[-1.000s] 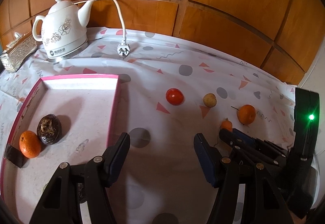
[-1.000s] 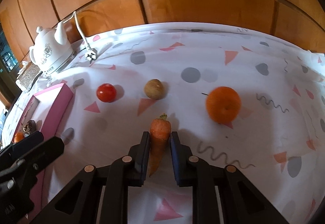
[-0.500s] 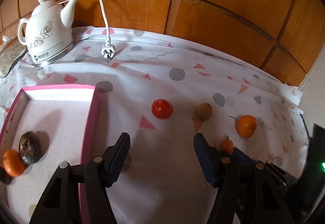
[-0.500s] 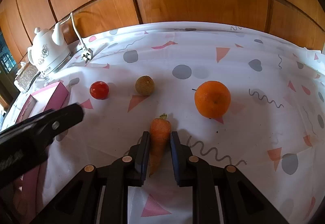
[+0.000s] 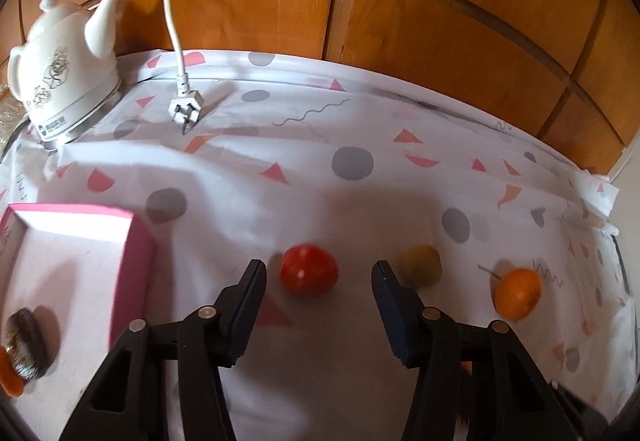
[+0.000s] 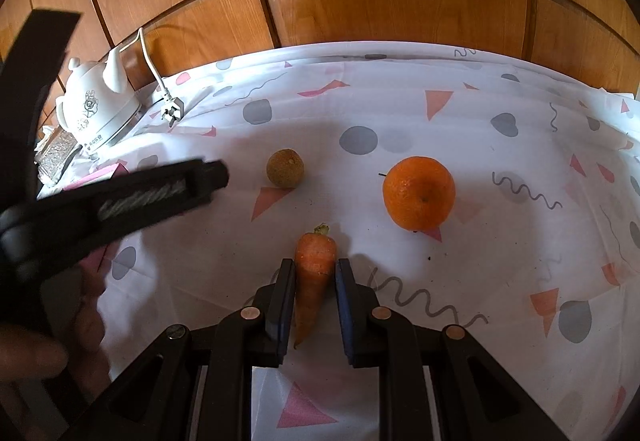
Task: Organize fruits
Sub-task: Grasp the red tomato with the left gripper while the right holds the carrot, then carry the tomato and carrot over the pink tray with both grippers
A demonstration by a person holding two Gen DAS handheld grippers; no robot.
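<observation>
Carrot [image 6: 314,273] is clamped in right gripper [image 6: 315,281] near tabletop's front edge. Tomato [image 5: 309,275] lies just ahead of left gripper [image 5: 319,273], jaws closing, nothing btwn them. Brown fruit [image 5: 422,266] and orange [image 5: 517,293] lie rightward; pink box [image 5: 134,273] w/ two fruits sits at left edge.

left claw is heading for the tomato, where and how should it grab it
Grip the tomato across its round middle, coming down from the near side; it sits free on the cloth, just ahead of the closing left claw, not yet touched.
</observation>
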